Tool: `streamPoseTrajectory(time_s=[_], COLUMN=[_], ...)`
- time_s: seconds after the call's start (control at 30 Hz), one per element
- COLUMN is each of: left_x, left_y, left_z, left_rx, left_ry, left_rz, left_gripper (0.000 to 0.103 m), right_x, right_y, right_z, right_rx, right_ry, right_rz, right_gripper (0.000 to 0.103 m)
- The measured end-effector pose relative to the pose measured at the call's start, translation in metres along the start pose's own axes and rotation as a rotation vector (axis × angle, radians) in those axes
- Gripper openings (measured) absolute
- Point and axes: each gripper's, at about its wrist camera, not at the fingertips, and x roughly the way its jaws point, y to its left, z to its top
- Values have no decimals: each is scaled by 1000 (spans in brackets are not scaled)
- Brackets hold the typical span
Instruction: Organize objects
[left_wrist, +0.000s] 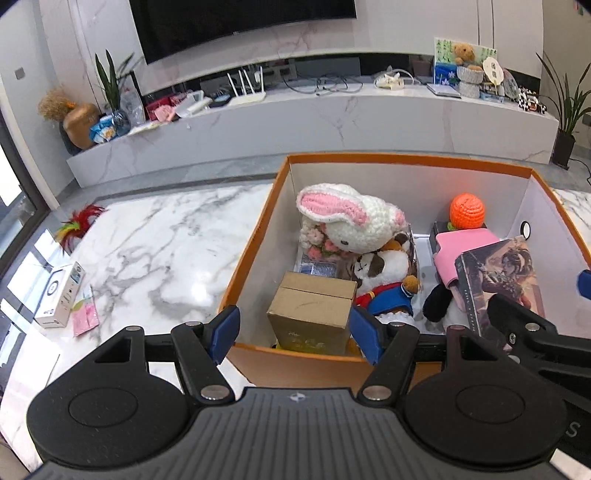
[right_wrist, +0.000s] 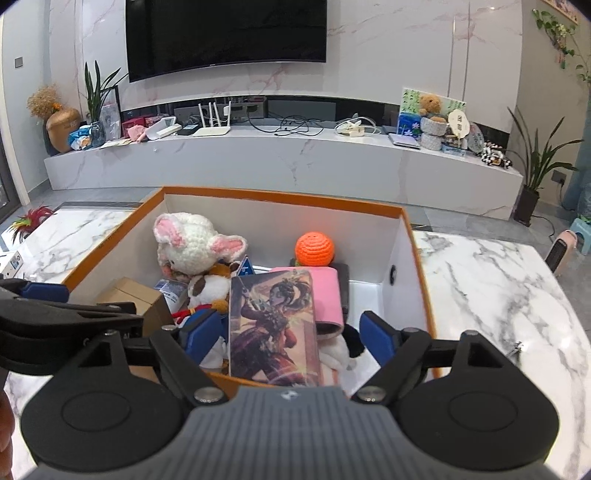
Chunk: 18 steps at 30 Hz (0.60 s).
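Note:
An orange box with white inner walls stands on the marble table. Inside lie a brown cardboard box, a white crochet rabbit, a plush dog, an orange crochet ball, a pink item and an illustrated book. My left gripper is open over the box's near edge, astride the cardboard box. My right gripper is open, with the book between its fingers, not gripped.
On the table left of the box lie a small white carton, a pink packet and a red feather toy. A TV console with clutter runs along the far wall. A small heater stands at the right.

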Motion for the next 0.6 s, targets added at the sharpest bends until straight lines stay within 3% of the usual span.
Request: streamPoseTrajectory(time_s=[0.1,0.17,0.27,0.6], left_x=[-8,-13,-21,-26], left_y=[-1,-1,1,9], left_z=[-2,-4,-8,-7], left_rx=[-13,-42,-61,-92], left_ry=[-20,-10,-36,-5], left_rz=[28,65,86,29], left_gripper=[81,90,90,90], right_x=[-8,-12,-17,-22], right_y=[-2,-2,-2,-3], right_z=[-2,-3,-4,-2], right_rx=[13,19,28,31], right_ry=[-3,-4,-8,-16], right_rz=[-3,-8,-10,-16], right_gripper=[87,87,87,89])
